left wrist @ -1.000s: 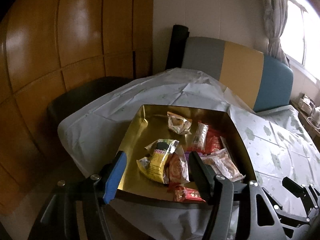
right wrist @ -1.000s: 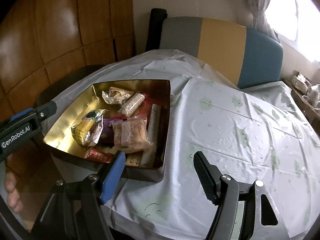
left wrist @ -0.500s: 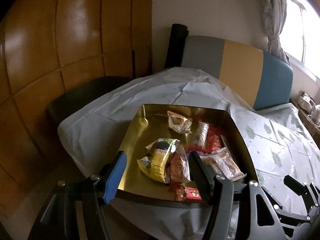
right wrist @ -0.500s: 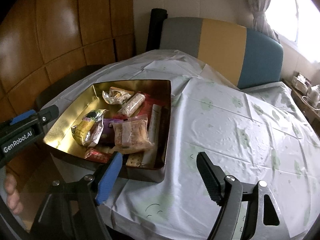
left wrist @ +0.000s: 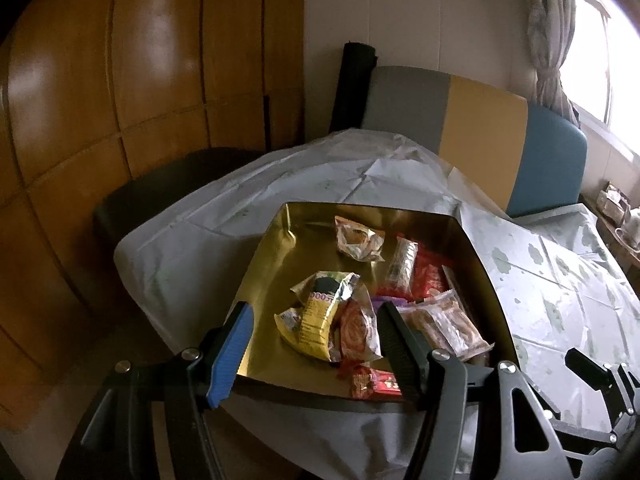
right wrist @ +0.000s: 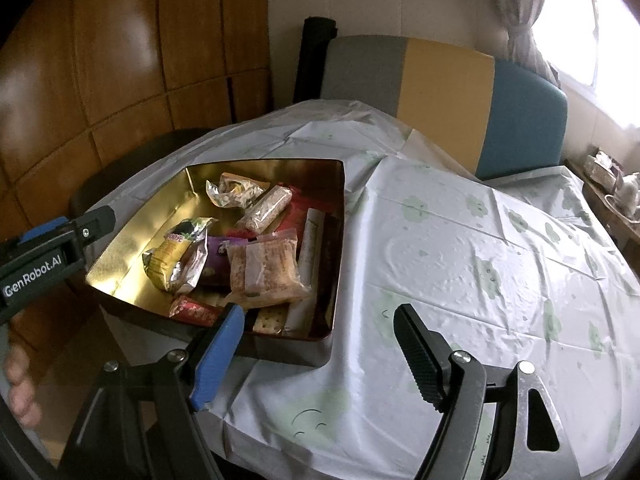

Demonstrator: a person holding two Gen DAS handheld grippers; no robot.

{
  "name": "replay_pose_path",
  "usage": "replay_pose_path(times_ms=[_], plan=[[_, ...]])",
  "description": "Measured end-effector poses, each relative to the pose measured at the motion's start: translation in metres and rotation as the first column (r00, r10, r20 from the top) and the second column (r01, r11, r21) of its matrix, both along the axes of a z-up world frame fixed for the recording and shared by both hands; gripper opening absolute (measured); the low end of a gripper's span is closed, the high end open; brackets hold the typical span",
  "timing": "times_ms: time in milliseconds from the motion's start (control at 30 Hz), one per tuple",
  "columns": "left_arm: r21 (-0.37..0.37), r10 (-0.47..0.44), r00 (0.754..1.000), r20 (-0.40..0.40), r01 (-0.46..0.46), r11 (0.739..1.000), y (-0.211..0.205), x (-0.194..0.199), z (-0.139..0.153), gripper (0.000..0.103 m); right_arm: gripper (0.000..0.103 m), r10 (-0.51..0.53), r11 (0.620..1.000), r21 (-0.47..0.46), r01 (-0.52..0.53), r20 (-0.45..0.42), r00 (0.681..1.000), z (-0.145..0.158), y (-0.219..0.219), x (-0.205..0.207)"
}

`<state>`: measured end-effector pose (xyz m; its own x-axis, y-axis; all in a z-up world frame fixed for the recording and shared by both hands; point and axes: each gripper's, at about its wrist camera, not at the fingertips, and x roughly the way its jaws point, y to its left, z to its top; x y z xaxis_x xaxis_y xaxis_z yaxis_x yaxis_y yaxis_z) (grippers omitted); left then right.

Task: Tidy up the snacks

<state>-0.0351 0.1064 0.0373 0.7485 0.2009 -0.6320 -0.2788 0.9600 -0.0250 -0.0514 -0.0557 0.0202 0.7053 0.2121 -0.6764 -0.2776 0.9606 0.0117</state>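
Left wrist view shows a gold tin [left wrist: 264,264] full of snacks, sitting near the left edge of a table with a pale tablecloth [left wrist: 560,280]. Inside the tin, a yellow packet [left wrist: 316,316] lies near the middle, with a clear wrapped round cake [left wrist: 356,330] touching its right side. A small red packet [left wrist: 374,382] lies at the near edge. A clear bag of biscuits [left wrist: 444,324] lies on the right side, and a crinkled clear packet [left wrist: 358,240] lies at the far end beside a long cereal bar [left wrist: 402,266].

The left gripper [left wrist: 316,344] hangs over the near edge of the tin. Its two fingers are wide apart and nothing is between them.

Right wrist view shows the right gripper [right wrist: 320,350] above the near right corner of the tin [right wrist: 338,240]. Its jaws have just been opening, and they hold nothing. The cloth [right wrist: 460,260] to the right of the tin has little green flowers on it.

Past the far side of the table stands a bench back [right wrist: 444,92] in grey, yellow and blue. Brown wood panels [right wrist: 120,60] cover the wall on the left. A window [left wrist: 600,40] with a curtain glows at the far right.
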Motion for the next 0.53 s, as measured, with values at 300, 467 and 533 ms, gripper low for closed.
replay_pose_path(times_ms=[300, 467, 533], plan=[[-0.023, -0.019, 1.000, 0.016, 0.019, 1.000, 0.0021, 0.0019, -0.0022, 0.049, 0.080, 0.007, 1.000, -0.011, -0.007, -0.001, 1.000, -0.0017, 0.0030, 0.0003], [-0.007, -0.008, 0.999, 0.053, 0.009, 1.000, 0.0045, 0.0001, 0.0043, 0.047, 0.080, 0.010, 1.000, -0.013, -0.010, -0.009, 1.000, -0.0029, 0.0039, 0.0012], [-0.010, -0.014, 0.999, 0.050, 0.015, 1.000, 0.0047, 0.0015, 0.0057, 0.047, 0.080, 0.010, 1.000, -0.011, -0.010, -0.014, 1.000, -0.0031, 0.0035, 0.0030]])
